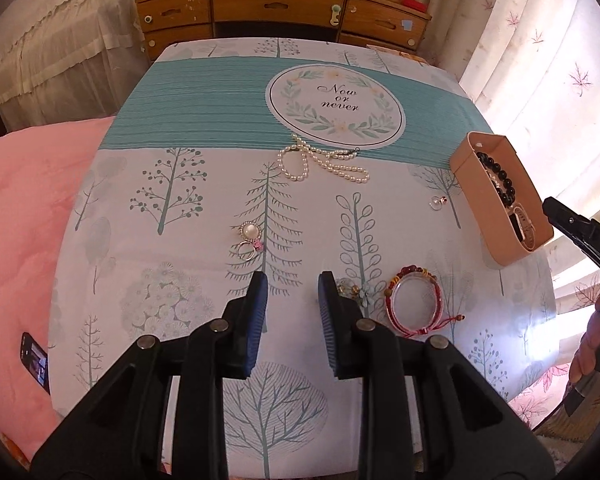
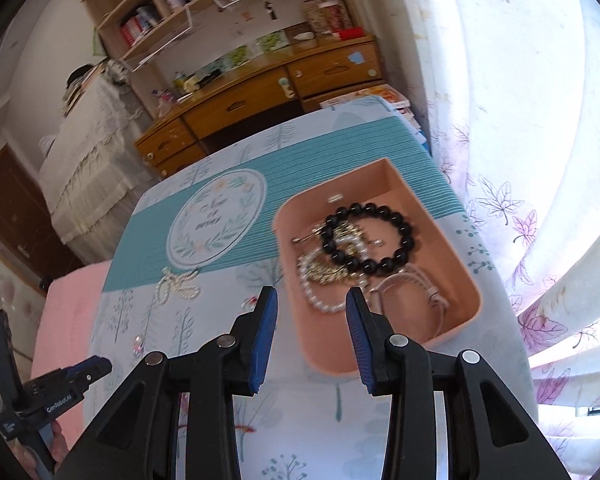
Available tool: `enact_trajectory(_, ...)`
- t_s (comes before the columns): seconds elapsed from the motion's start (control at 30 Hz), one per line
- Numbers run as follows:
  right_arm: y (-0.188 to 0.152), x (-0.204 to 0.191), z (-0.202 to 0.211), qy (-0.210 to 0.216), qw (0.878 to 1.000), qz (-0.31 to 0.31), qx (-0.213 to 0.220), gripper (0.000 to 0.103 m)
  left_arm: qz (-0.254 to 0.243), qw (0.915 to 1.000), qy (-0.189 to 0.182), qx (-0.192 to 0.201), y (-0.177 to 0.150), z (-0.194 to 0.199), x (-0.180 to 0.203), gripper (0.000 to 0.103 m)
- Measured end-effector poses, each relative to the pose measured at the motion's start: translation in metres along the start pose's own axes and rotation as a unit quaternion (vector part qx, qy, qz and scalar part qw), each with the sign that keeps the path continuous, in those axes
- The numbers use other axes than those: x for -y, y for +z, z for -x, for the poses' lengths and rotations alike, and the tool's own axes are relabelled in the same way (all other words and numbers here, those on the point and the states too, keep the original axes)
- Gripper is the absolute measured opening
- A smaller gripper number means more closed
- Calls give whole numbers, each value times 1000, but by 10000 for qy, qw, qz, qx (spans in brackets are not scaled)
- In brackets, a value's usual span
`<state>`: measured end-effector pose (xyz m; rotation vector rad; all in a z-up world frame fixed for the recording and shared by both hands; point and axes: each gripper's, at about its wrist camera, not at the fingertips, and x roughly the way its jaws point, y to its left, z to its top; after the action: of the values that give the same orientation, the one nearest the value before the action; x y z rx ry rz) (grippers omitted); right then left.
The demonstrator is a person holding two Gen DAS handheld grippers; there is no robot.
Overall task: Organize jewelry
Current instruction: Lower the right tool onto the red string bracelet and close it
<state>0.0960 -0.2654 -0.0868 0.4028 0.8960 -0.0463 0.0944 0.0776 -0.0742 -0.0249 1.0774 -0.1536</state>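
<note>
**Sorting jewellery on a tree-print cloth**

Covering the table is a pale cloth [image 1: 172,208] printed with trees and crossed by a teal band; a wooden desk with drawers [image 1: 280,12] stands beyond its far edge. Near the cloth's right edge sits a pink tray [image 2: 384,172], holding a black bead bracelet [image 2: 370,238], a pearl strand and a pale watch strap. A pearl necklace [image 1: 320,160] lies loose just below the round "Now or never" emblem [image 1: 336,98], well apart from the tray. A red cord bracelet [image 1: 414,300] lies just right of the left gripper [image 1: 292,286], with small flower-shaped pieces [image 1: 352,288] touching that gripper's right finger. Two rings [image 1: 249,240] rest further left. The left gripper's jaws stand apart with only cloth between them. The right gripper [image 2: 312,300] hovers at the tray's near rim, jaws parted, nothing clasped.
</note>
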Motion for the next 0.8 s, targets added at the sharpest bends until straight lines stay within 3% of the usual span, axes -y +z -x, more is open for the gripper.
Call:
enact_trajectory(0.13,-17,-23,14,103,9995,281,-70,36,5,9999,-62,86,-12,9,-5,42)
enact_trajectory(0.47,-46,-76,17,249,9954,857,-335,36,48,9999,-53,126,-26,14,-22,42)
enact_trajectory(0.8,-53,-94,-12,278,9898,1158,-788,36,339,9993,-92,-84,-23,-11,-45,42)
